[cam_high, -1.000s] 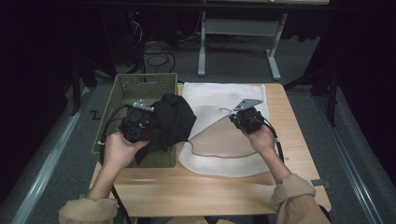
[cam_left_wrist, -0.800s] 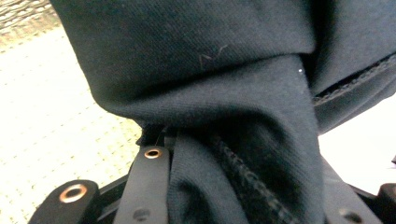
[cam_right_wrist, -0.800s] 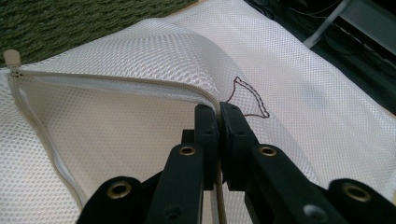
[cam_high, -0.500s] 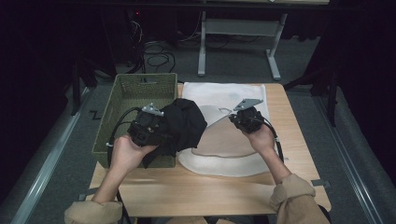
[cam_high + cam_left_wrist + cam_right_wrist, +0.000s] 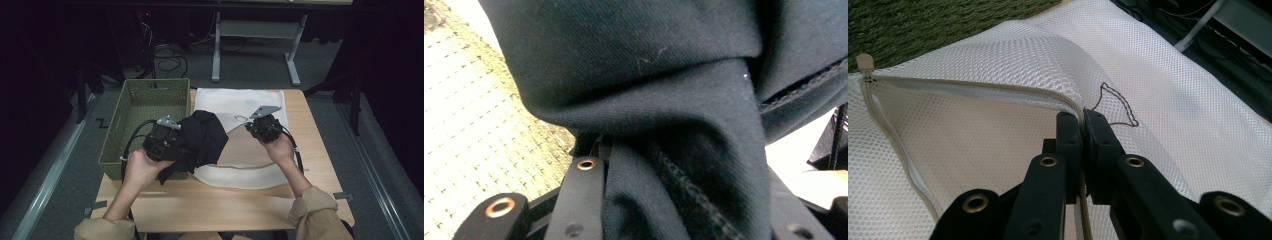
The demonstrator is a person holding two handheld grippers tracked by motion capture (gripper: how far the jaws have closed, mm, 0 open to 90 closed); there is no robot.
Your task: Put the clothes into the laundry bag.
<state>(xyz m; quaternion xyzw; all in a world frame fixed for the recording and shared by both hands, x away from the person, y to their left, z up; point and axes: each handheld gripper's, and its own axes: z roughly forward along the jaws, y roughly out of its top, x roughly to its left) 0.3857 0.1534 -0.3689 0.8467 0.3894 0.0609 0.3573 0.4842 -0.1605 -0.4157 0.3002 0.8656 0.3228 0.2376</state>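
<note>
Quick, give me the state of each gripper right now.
Left gripper: shut on the black garment, held above the table's edge by the green basket.
Right gripper: shut on the zipper edge of the white mesh bag.

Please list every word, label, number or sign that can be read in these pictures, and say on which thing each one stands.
There is no readable text in any view.
The white mesh laundry bag bears only a small dark stitched outline, a shape, not letters.
The black garment and the green woven basket show no label.
</note>
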